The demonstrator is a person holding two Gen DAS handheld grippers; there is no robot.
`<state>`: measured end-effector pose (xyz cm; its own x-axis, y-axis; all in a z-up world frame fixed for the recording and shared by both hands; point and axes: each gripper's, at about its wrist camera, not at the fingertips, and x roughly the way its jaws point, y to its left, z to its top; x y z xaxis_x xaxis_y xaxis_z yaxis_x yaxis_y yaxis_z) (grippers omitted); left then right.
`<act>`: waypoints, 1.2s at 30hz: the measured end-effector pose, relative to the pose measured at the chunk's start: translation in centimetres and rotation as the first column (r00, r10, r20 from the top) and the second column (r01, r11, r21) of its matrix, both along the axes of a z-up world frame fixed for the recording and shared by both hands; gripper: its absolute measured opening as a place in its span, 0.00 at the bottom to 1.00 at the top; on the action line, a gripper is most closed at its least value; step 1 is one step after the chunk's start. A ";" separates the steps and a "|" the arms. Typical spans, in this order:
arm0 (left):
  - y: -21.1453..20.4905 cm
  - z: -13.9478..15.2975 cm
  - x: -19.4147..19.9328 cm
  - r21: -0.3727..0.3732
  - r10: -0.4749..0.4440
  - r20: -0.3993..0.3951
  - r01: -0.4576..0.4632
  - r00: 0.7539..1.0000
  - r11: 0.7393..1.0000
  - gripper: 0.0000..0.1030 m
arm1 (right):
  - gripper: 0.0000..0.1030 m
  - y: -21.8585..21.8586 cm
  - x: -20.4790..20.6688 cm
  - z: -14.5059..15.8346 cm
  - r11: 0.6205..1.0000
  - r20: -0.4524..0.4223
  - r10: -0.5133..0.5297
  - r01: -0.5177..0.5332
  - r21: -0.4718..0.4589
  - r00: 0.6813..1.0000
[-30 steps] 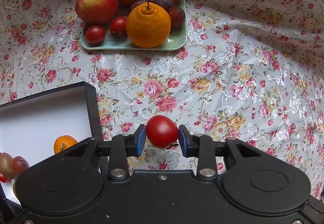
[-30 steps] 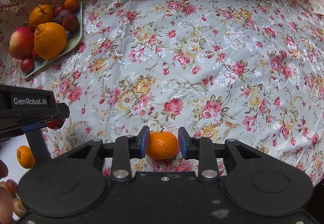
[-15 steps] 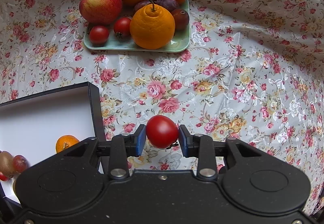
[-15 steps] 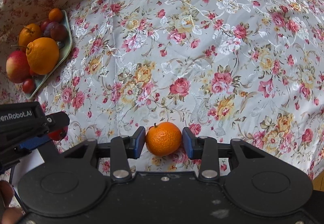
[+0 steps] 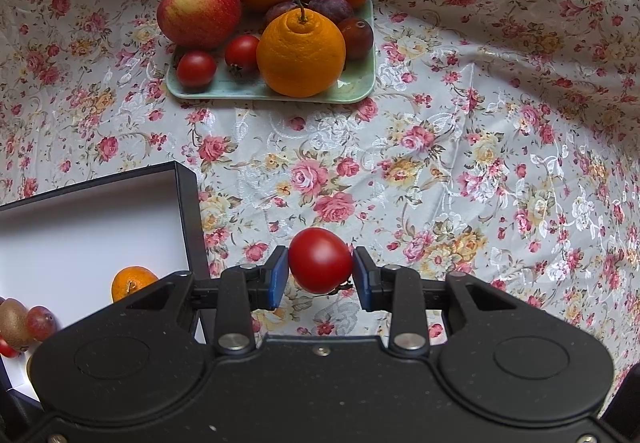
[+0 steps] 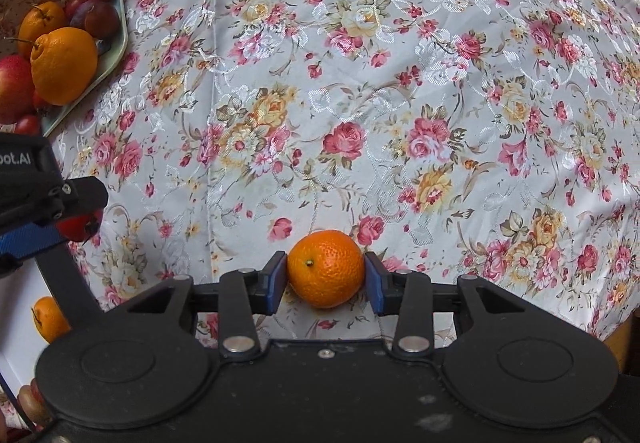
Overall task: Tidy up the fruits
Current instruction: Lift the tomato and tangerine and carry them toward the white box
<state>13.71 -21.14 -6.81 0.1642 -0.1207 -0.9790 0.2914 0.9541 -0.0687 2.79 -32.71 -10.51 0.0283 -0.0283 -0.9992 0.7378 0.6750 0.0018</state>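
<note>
My left gripper [image 5: 320, 261] is shut on a red tomato [image 5: 320, 259], held above the floral cloth just right of the black box [image 5: 188, 211]. In the box's white interior lie a mandarin [image 5: 132, 281], a kiwi [image 5: 12, 323] and a reddish grape [image 5: 40, 323]. My right gripper [image 6: 326, 269] is shut on an orange mandarin [image 6: 326, 267], low over the cloth; its stem end faces the camera. The right wrist view also shows the left gripper [image 6: 78, 225] at the left edge. A green plate [image 5: 272, 93] farther back carries an apple [image 5: 199, 7], two big oranges, tomatoes and plums.
The flowered tablecloth [image 6: 400, 83] covers the whole table and rises in folds behind the plate [image 6: 116, 55]. The table's edge drops off at the lower right [image 6: 624, 327] in the right wrist view. The box's black wall [image 6: 64, 283] stands just left of my right gripper.
The right gripper has swung and come lower over the cloth; its jaws stand slightly wider and the mandarin has turned its stem toward the camera. The left gripper has drifted slightly, still holding the tomato.
</note>
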 end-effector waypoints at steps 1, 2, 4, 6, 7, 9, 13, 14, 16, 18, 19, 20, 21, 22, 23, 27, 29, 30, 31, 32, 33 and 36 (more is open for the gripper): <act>0.0 0.1 0.0 0.000 0.000 0.001 0.000 1.000 1.000 0.42 | 0.40 0.2 0.1 0.0 1.000 -0.003 0.008 -0.008 -0.010 1.000; 0.1 0.2 0.0 -0.001 0.000 0.002 0.000 1.000 1.000 0.42 | 0.40 0.2 0.1 0.1 1.000 -0.006 0.013 -0.013 -0.020 1.000; 0.1 0.4 -0.1 -0.002 -0.002 0.005 0.002 1.000 1.000 0.42 | 0.40 0.3 0.0 0.4 0.999 -0.009 0.021 -0.022 -0.047 1.000; 0.2 0.6 -0.1 -0.001 -0.002 0.009 0.002 1.000 1.000 0.42 | 0.40 0.4 0.0 0.7 0.997 -0.007 0.029 -0.029 -0.074 1.000; 0.3 0.7 -0.2 0.000 -0.002 0.011 0.002 1.000 1.000 0.42 | 0.39 0.2 -0.1 1.0 0.996 -0.006 0.032 -0.032 -0.085 0.999; 0.6 0.9 -0.2 0.001 -0.002 0.015 0.002 1.000 1.000 0.42 | 0.39 0.0 -0.1 1.5 0.995 0.001 0.035 -0.035 -0.095 0.999; 1.1 1.2 -0.4 0.005 0.003 0.025 -0.003 1.000 1.000 0.42 | 0.39 -0.5 -0.2 2.6 0.994 0.030 0.020 -0.016 -0.106 0.999; 1.3 1.3 -0.5 0.005 0.005 0.028 -0.005 1.000 1.000 0.42 | 0.39 -0.6 -0.3 2.9 0.993 0.037 0.018 -0.013 -0.113 0.999; 1.6 1.5 -0.7 0.006 0.009 0.034 -0.009 0.999 1.000 0.42 | 0.39 -0.5 -0.4 3.5 0.992 0.051 0.018 -0.012 -0.129 0.999; 1.9 1.6 -1.1 0.008 0.006 0.041 -0.007 0.999 1.000 0.42 | 0.39 -0.3 -0.6 3.8 0.991 0.062 0.025 -0.016 -0.136 0.998; 2.0 1.7 -1.3 0.009 0.005 0.044 -0.006 0.999 1.000 0.42 | 0.39 -0.2 -0.8 4.1 0.991 0.065 0.027 -0.018 -0.136 0.997; 2.2 1.7 -1.5 0.009 0.004 0.047 -0.004 0.999 1.000 0.42 | 0.39 0.0 -0.9 4.2 0.991 0.068 0.028 -0.018 -0.135 0.997; 2.4 1.8 -1.8 0.008 0.002 0.050 -0.003 0.999 1.000 0.42 | 0.39 0.2 -1.1 4.3 0.991 0.070 0.027 -0.017 -0.136 0.997; 2.5 1.9 -2.0 0.007 0.002 0.052 -0.002 0.999 1.000 0.42 | 0.40 0.4 -1.3 4.3 0.990 0.072 0.027 -0.017 -0.137 0.997; 2.6 2.0 -2.3 0.006 0.001 0.055 -0.001 0.998 1.000 0.42 | 0.39 0.6 -1.4 4.3 0.990 0.072 0.026 -0.016 -0.140 0.997; 3.3 2.4 -3.5 0.004 -0.011 0.070 0.010 0.997 1.000 0.42 | 0.39 1.5 -2.3 4.5 0.989 0.072 0.029 -0.017 -0.150 0.997; 3.7 2.6 -4.0 -0.001 -0.011 0.073 0.011 0.997 1.000 0.42 | 0.39 1.9 -2.6 4.7 0.988 0.076 0.033 -0.021 -0.150 0.997; 3.9 2.7 -4.3 -0.004 -0.010 0.074 0.011 0.997 1.000 0.42 | 0.39 2.1 -2.9 4.8 0.988 0.077 0.034 -0.022 -0.151 0.996; 4.1 2.8 -4.5 -0.007 -0.010 0.075 0.011 0.997 1.000 0.42 | 0.39 2.3 -3.1 4.8 0.988 0.078 0.035 -0.022 -0.152 0.996; 4.4 2.9 -4.7 -0.010 -0.011 0.076 0.012 0.997 1.000 0.42 | 0.39 2.6 -3.3 4.9 0.988 0.079 0.034 -0.022 -0.152 0.996; 4.5 3.0 -4.9 -0.012 -0.011 0.078 0.012 0.997 1.000 0.42 | 0.39 2.8 -3.5 4.9 0.988 0.082 0.036 -0.023 -0.152 0.996; 5.3 3.4 -5.5 -0.016 -0.012 0.088 0.014 0.996 1.000 0.42 | 0.39 3.4 -3.9 5.0 0.988 0.079 0.041 -0.029 -0.154 0.996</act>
<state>8.21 -15.85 -3.38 0.2475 -0.1395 -0.9588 0.3092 0.9492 -0.0582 -1.15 -29.31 -5.55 0.1136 -0.1773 -0.9776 0.7154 0.6973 -0.0434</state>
